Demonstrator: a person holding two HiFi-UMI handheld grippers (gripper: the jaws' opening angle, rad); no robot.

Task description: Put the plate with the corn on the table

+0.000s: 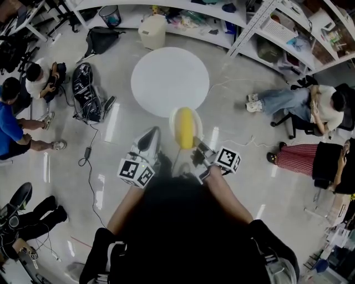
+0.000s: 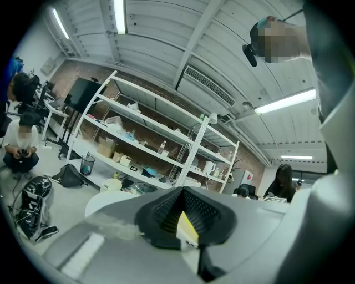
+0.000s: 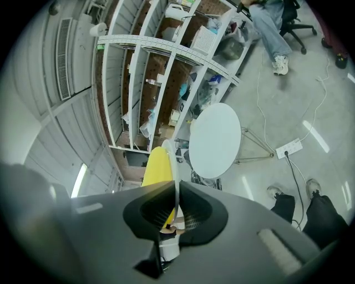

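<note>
In the head view a white plate (image 1: 176, 119) carrying a yellow cob of corn (image 1: 185, 128) hangs over the floor, just short of the round white table (image 1: 166, 77). My right gripper (image 1: 197, 150) is shut on the plate's near rim. In the right gripper view the plate (image 3: 174, 166) stands edge-on between the black pads, with the corn (image 3: 158, 166) on its left and the table (image 3: 216, 138) ahead. My left gripper (image 1: 151, 136) hovers left of the plate, apart from it, its jaws together and holding nothing. In the left gripper view (image 2: 186, 224) the table's edge (image 2: 105, 201) shows low ahead.
Shelves (image 1: 233, 25) curve along the back with a white bin (image 1: 152, 32) and a black basket (image 1: 111, 15). People sit on the floor at left (image 1: 16, 111) and on chairs at right (image 1: 310, 105). Bags (image 1: 89, 91) and cables (image 1: 89, 161) lie on the floor.
</note>
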